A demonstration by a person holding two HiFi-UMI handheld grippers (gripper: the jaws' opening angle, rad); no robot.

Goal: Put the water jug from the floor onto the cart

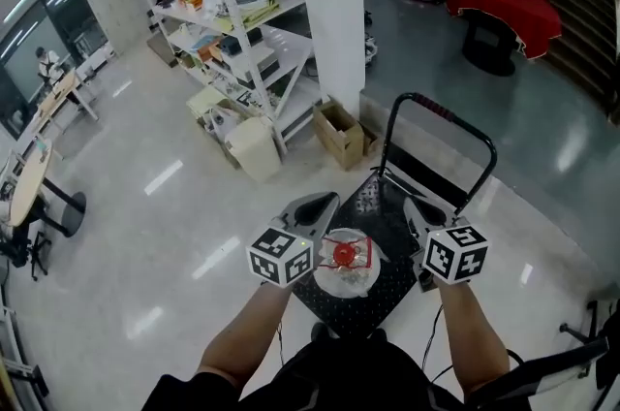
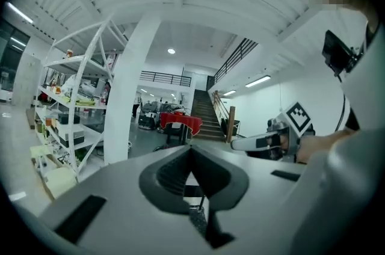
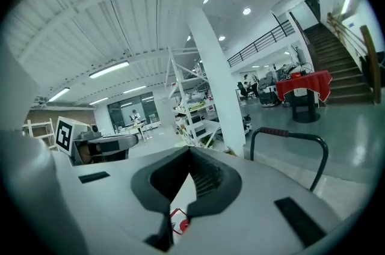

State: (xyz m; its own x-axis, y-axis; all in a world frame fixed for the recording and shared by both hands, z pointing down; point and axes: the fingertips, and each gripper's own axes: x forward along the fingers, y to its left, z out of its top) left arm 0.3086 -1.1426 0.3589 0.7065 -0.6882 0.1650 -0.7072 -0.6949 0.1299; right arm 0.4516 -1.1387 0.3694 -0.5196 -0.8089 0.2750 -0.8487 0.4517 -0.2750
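The water jug (image 1: pixel 346 264), clear with a red cap, stands upright on the black platform of the cart (image 1: pixel 386 204), seen from above in the head view. Both grippers are held up over it, one on each side. My left gripper (image 1: pixel 325 202) is shut with nothing between its jaws, and so is my right gripper (image 1: pixel 415 205). In the left gripper view the closed jaws (image 2: pixel 191 149) point level into the room, with the right gripper (image 2: pixel 243 142) beside them. In the right gripper view the closed jaws (image 3: pixel 189 151) hide most of the jug; a bit of its red label (image 3: pixel 177 221) shows below.
The cart's black push handle (image 1: pixel 441 109) rises at the far end of the platform. A white pillar (image 1: pixel 329 2), a cardboard box (image 1: pixel 339 133), a white bin (image 1: pixel 254 147) and white shelving (image 1: pixel 232 21) stand beyond. A red-draped table (image 1: pixel 504 7) is at the far right.
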